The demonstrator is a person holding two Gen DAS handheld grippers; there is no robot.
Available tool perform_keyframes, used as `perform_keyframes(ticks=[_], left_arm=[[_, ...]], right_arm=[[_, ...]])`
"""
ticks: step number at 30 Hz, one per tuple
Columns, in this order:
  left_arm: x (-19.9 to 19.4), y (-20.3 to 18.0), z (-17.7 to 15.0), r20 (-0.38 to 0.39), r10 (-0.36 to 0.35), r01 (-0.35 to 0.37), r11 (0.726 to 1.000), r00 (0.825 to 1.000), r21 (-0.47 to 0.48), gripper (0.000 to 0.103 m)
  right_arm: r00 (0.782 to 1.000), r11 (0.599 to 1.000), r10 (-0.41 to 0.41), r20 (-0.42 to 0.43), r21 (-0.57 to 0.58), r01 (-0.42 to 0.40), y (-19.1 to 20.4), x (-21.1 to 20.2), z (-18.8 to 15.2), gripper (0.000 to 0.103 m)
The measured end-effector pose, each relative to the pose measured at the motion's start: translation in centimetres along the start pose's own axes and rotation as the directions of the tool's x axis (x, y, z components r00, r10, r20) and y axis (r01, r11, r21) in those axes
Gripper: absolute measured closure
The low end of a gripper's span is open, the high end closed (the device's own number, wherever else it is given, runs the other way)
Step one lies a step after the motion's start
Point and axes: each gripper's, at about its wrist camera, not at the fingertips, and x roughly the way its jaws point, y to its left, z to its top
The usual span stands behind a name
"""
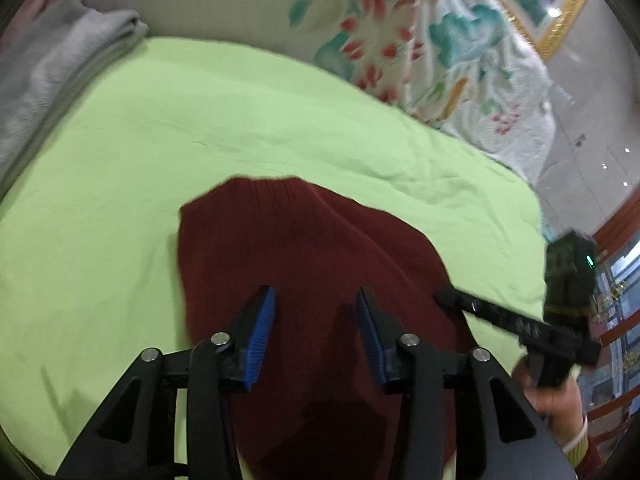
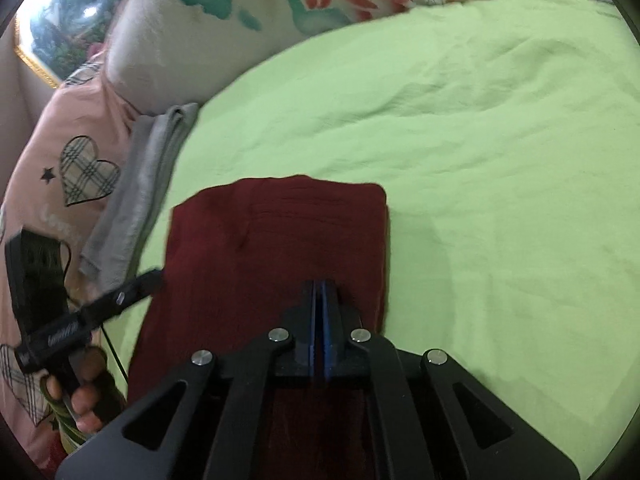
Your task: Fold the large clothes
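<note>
Grey folded cloth (image 1: 60,68) lies along the left edge of the bed (image 1: 280,120), which wears a light green sheet. Next to it, toward the bed's near edge, the dark red knit garment (image 1: 288,248) lies folded into a rough rectangle on the sheet. The left tongs (image 1: 315,312) hang over it, blue pads apart with nothing between them. The right tongs (image 2: 320,292) stand over the garment's right half, pads pressed together, seemingly empty. Floral bedding (image 1: 420,40) is piled at the bed's far edge.
</note>
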Motion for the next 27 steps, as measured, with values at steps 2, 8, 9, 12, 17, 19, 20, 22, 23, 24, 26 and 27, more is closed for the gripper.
perform_keyframes(ticks=[2,8,9,12,17,19,20,22,23,24,26,27], left_arm=[[-3.0,-0.6,-2.9,0.032,0.015,-0.016,0.999,0.999,0.032,0.057],[-8.4,-2.5,-11.3,0.068,0.053,-0.060,0.991,0.996,0.116,0.046],[-8.6,-3.0,-12.2,0.067,0.067,-0.075,0.989,0.996,0.129,0.044],[-8.9,-5.1,-14.8,0.113,0.179,-0.199,0.959,0.977,0.203,0.035],[-6.1,-6.8,-17.2,0.140,0.322,-0.350,0.886,0.936,0.303,0.035],[-4.3,-6.6,-17.3,0.147,0.424,-0.449,0.837,0.894,0.314,0.039],[-3.9,-6.4,-17.4,0.146,0.452,-0.475,0.823,0.880,0.310,0.042],[-4.2,-6.4,-17.6,0.157,0.458,-0.484,0.828,0.875,0.282,0.070],[-4.2,-6.6,-17.9,0.155,0.451,-0.476,0.831,0.879,0.286,0.078],[-4.0,-6.9,-18.1,0.156,0.467,-0.492,0.816,0.870,0.304,0.080],[-2.9,-7.8,-18.8,0.171,0.511,-0.535,0.757,0.842,0.373,0.081],[-2.8,-8.0,-19.0,0.173,0.515,-0.539,0.749,0.839,0.385,0.081]], right_arm=[[0.999,0.999,0.031,0.015,-0.025,-0.031,0.7,-1.5,-0.9,0.100],[0.991,0.989,0.133,-0.017,-0.064,-0.134,2.7,-3.8,-5.3,0.100],[0.990,0.988,0.140,-0.026,-0.062,-0.142,2.9,-3.7,-5.9,0.100],[0.988,0.987,0.147,-0.040,-0.055,-0.149,3.0,-3.8,-7.6,0.099],[0.985,0.985,0.167,-0.051,-0.031,-0.169,2.5,-4.0,-9.0,0.099],[0.990,0.990,0.134,-0.052,-0.033,-0.136,2.2,-3.6,-9.2,0.099],[0.993,0.994,0.109,-0.048,-0.026,-0.110,1.9,-3.3,-9.1,0.099],[0.999,0.999,0.025,-0.038,-0.019,-0.026,0.9,-2.9,-8.9,0.099],[0.999,1.000,0.005,-0.033,-0.011,-0.006,0.3,-2.7,-8.9,0.101],[0.999,1.000,-0.003,-0.032,0.005,0.003,-0.4,-2.5,-8.8,0.103],[0.999,1.000,-0.008,-0.038,0.020,0.008,-1.1,-2.2,-8.8,0.103],[0.999,1.000,-0.011,-0.039,0.019,0.011,-1.1,-2.2,-8.8,0.103]])
